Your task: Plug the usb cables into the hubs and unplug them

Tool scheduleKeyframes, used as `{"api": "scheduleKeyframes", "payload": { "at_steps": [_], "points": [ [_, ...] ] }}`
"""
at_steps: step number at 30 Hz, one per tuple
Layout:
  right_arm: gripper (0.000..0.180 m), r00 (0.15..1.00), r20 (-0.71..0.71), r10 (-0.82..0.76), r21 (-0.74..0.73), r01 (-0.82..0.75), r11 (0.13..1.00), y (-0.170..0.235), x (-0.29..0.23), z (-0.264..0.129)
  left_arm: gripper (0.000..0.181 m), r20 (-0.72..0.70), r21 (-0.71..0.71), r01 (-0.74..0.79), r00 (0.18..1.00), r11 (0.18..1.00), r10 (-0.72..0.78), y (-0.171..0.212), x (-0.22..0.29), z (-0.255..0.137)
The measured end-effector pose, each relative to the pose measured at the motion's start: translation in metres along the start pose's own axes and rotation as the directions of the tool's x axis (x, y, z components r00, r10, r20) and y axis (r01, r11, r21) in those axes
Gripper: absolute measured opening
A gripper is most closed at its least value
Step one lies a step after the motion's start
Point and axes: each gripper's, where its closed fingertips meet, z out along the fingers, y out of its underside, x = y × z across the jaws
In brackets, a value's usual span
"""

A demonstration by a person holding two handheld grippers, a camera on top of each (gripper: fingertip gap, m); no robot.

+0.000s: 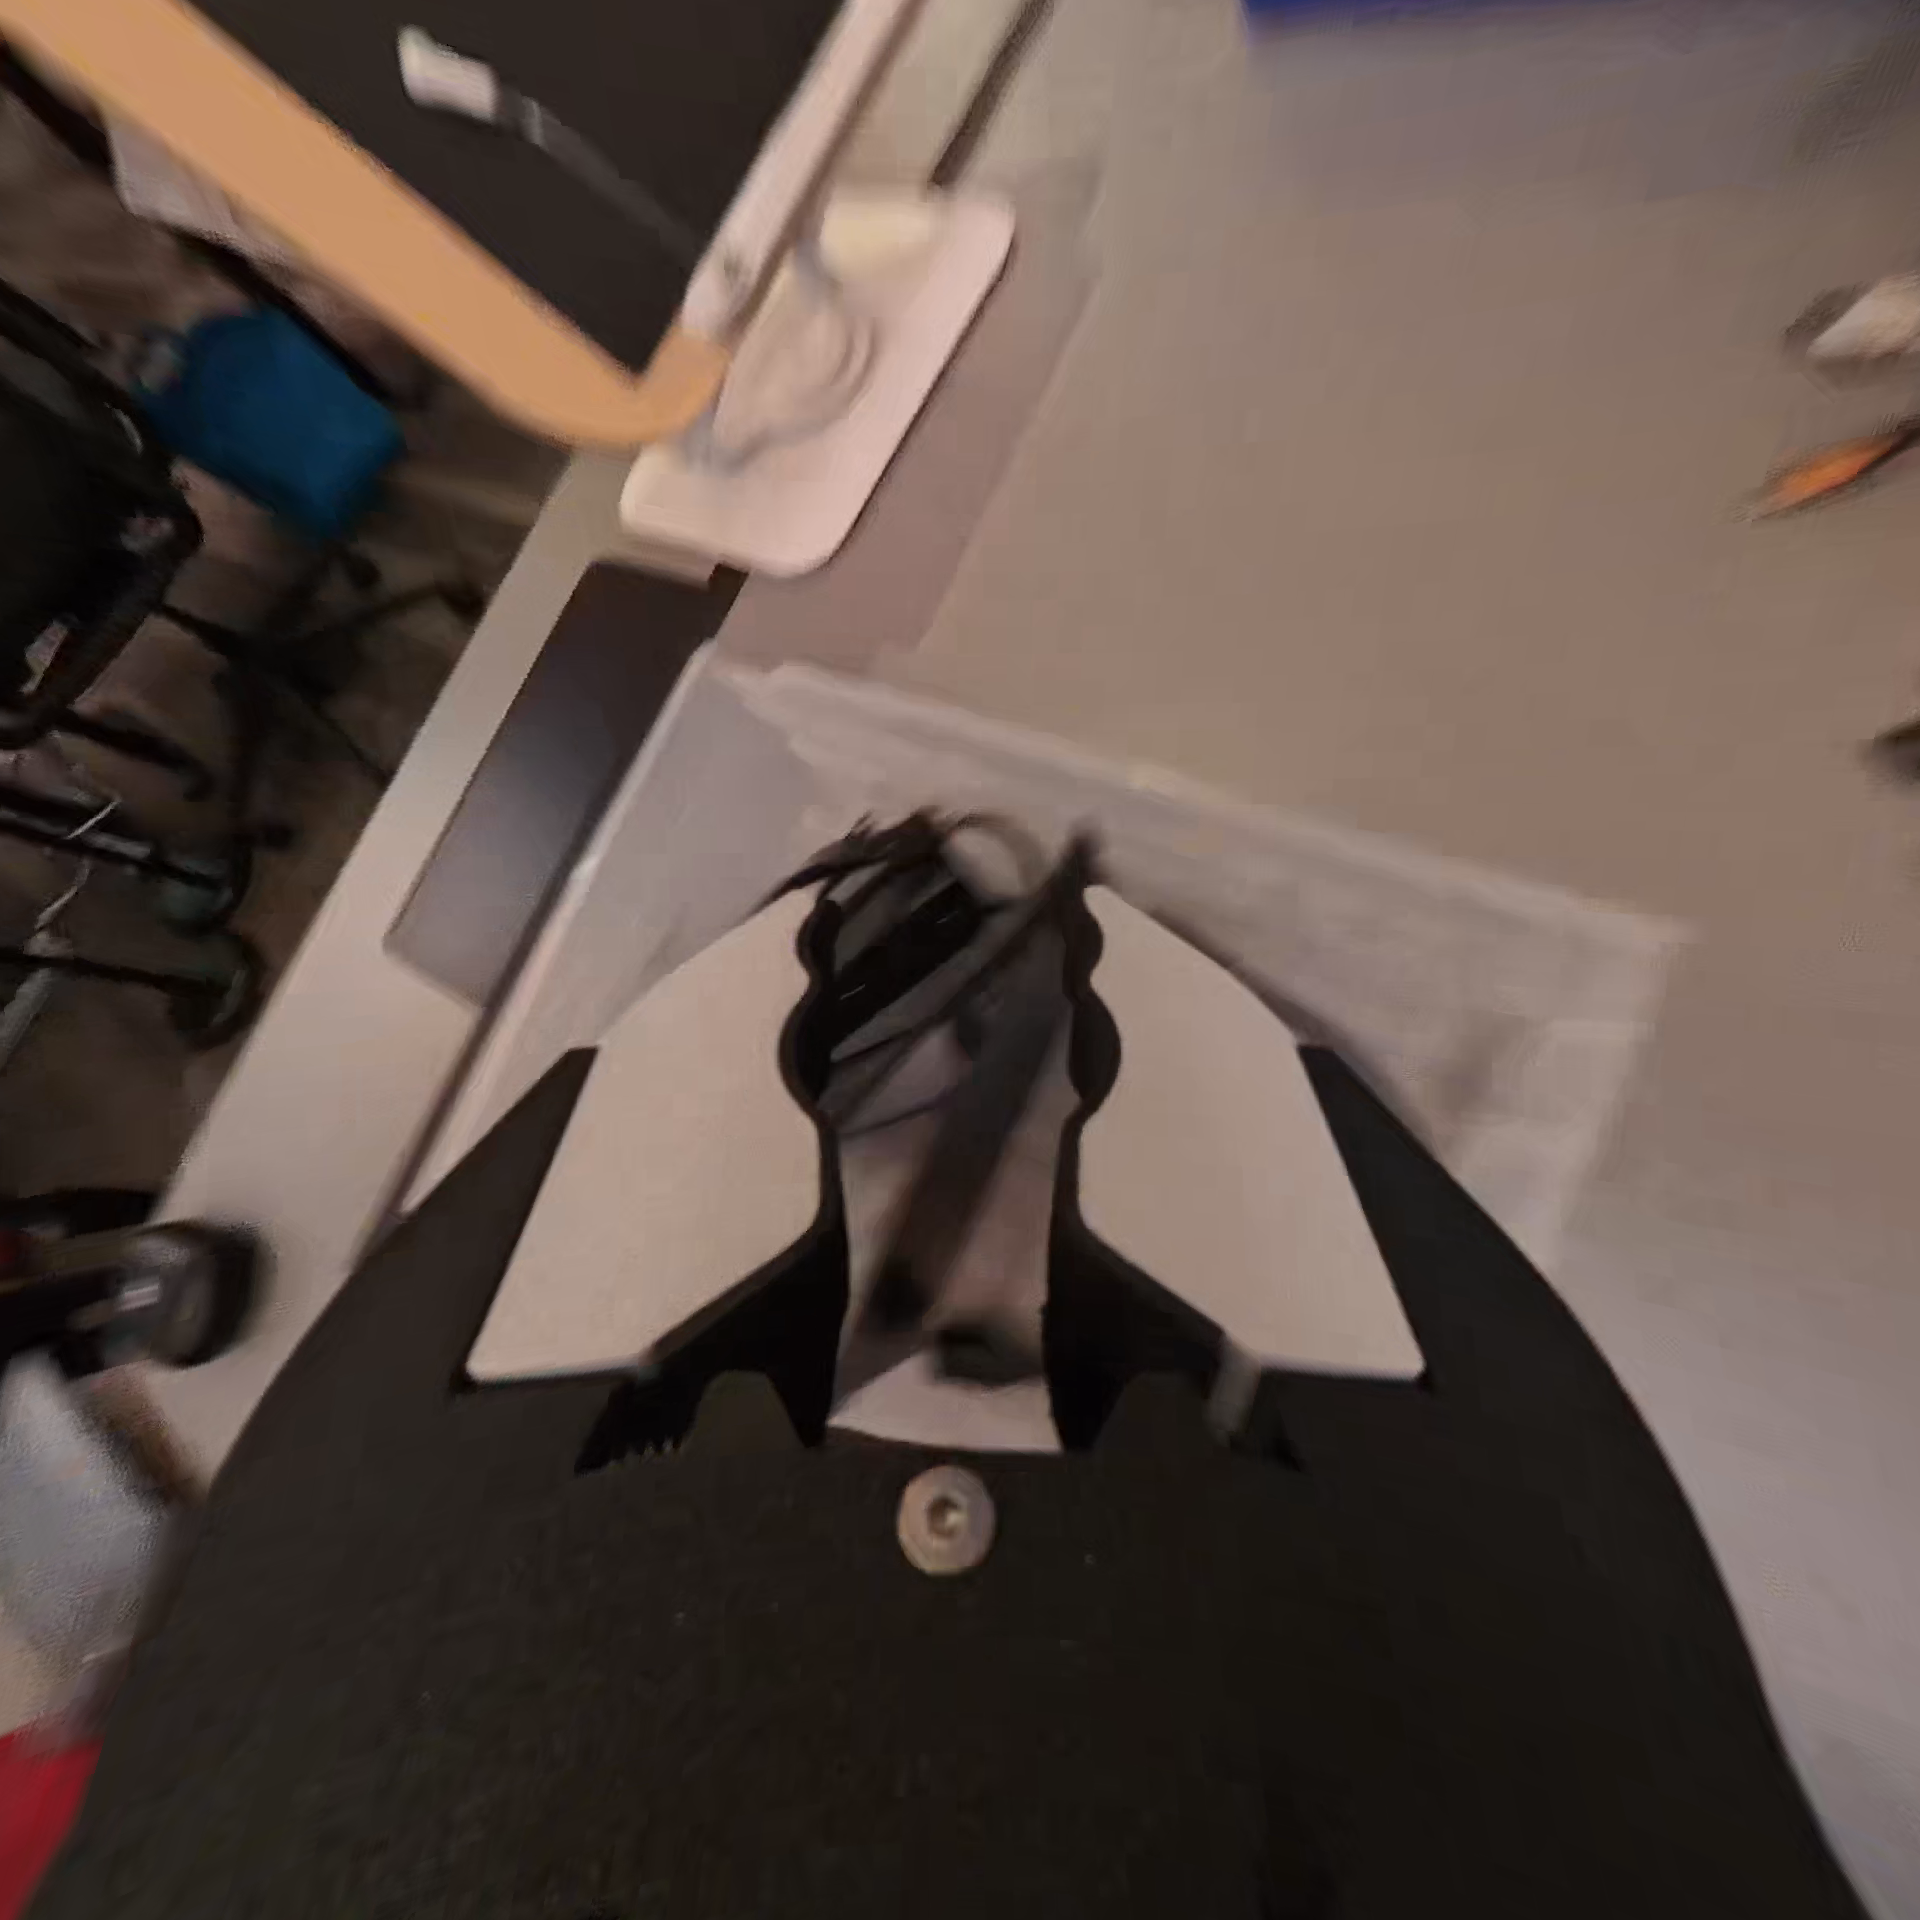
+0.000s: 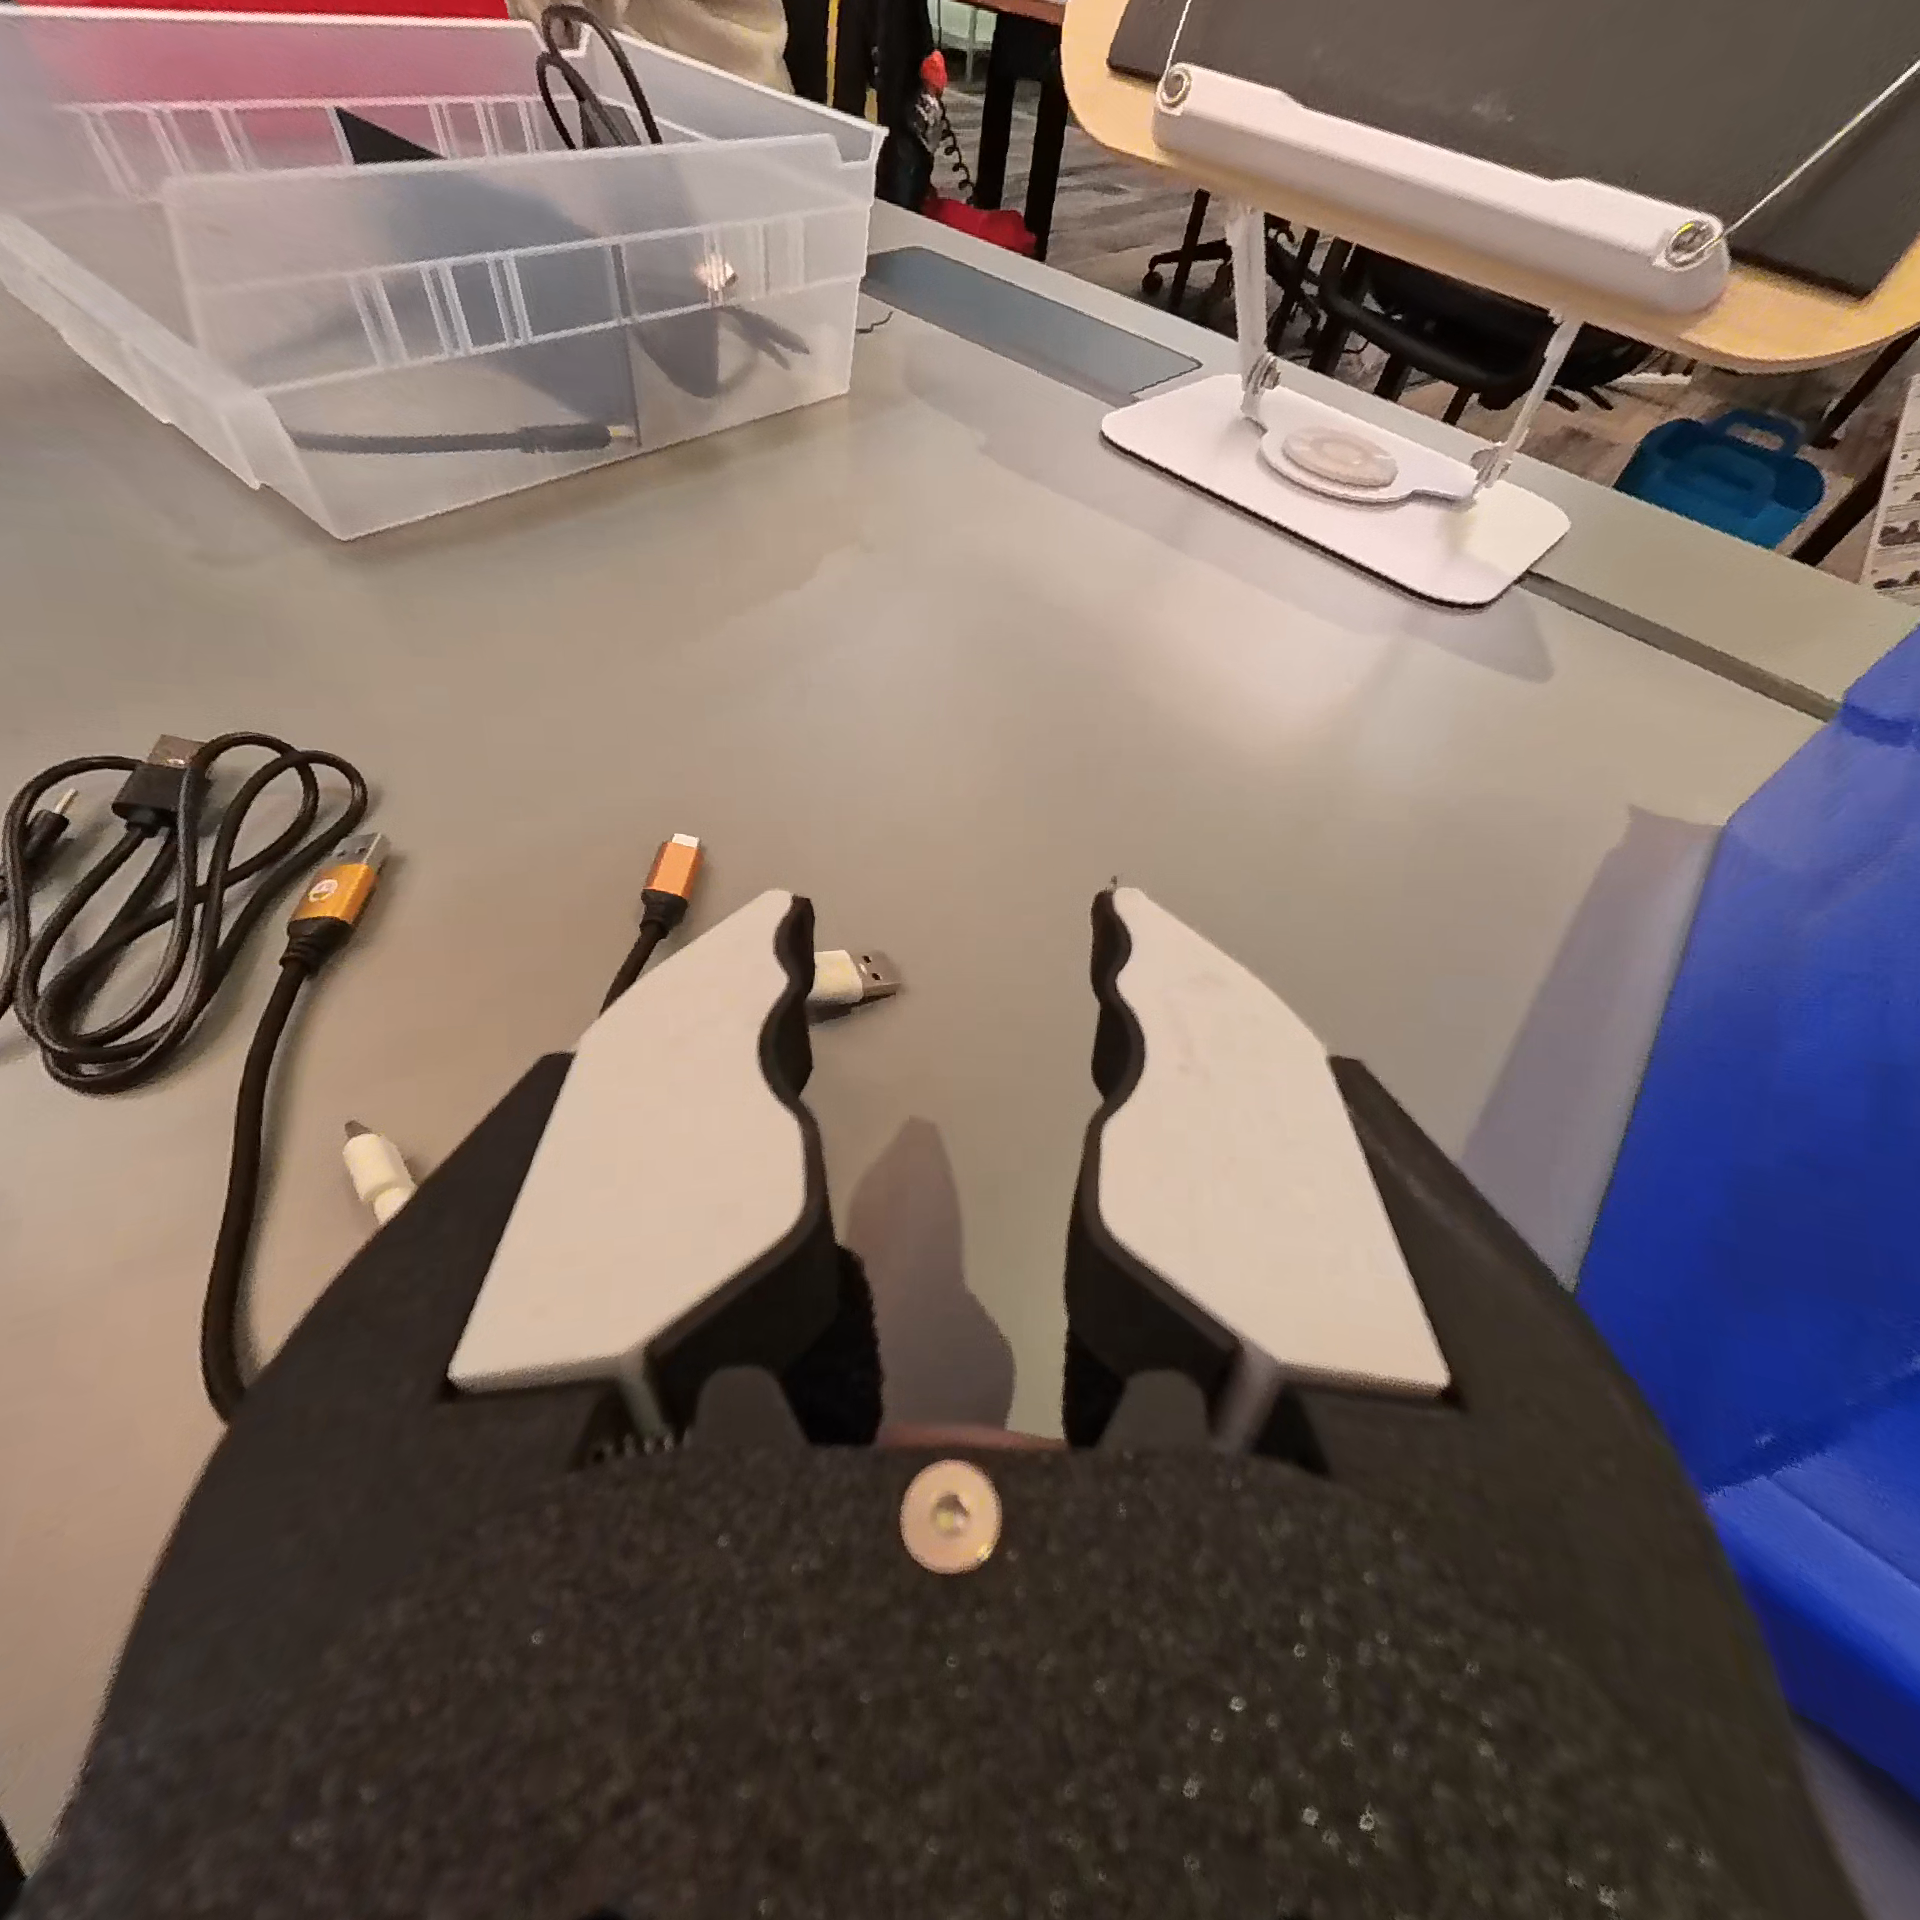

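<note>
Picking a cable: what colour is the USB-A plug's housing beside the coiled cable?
Orange USB-A plug housing, right wrist view.

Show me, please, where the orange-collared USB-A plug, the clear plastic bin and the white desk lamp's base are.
orange-collared USB-A plug (image 2: 341, 891): right wrist view, on its orange collar.
clear plastic bin (image 2: 582, 416): right wrist view, on its front wall.
white desk lamp's base (image 2: 1475, 540): right wrist view, on the flat plate's near right corner.
</note>
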Motion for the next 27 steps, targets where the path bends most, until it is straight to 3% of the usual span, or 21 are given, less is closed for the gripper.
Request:
{"api": "scheduleKeyframes", "payload": {
  "at_steps": [3,7,11,13,15,21,25,27],
  "points": [
    [0.050,1.000,0.011,0.026,-0.001,-0.026,1.000,0.000,0.002,0.001,0.053,-0.036,-0.344,-0.229,0.972,0.911,0.231,0.043,-0.072,0.030],
    [0.050,0.998,0.021,0.060,0.000,-0.060,0.998,0.000,0.004,0.001,0.064,-0.312,-0.546,-0.335,0.932,0.768,0.185,0.085,-0.081,0.068],
    [0.050,0.997,0.028,0.073,-0.006,-0.073,0.997,0.001,0.005,0.002,0.059,-0.444,-0.590,-0.445,0.876,0.674,0.189,0.116,-0.067,0.097],
    [0.050,0.996,0.032,0.079,-0.013,-0.079,0.997,0.002,0.005,0.003,0.039,-0.458,-0.584,-0.504,0.852,0.637,0.253,0.126,-0.067,0.108],
    [0.050,0.995,0.039,0.092,-0.021,-0.091,0.996,0.003,0.005,0.004,0.032,-0.468,-0.574,-0.550,0.828,0.607,0.308,0.128,-0.068,0.111],
    [0.050,0.989,0.053,0.137,-0.008,-0.137,0.991,0.001,0.008,0.003,0.028,-0.429,-0.610,-0.581,0.814,0.539,0.392,0.093,-0.084,0.067],
    [0.050,0.983,0.117,0.140,0.008,-0.142,0.990,-0.007,0.000,0.001,0.028,-0.381,-0.641,-0.588,0.801,0.492,0.462,0.022,-0.101,0.015],
    [0.039,0.973,0.172,0.155,0.040,-0.164,0.986,-0.018,-0.008,-0.005,0.028,-0.333,-0.660,-0.610,0.760,0.438,0.558,-0.028,-0.115,-0.011]
  ]
}}
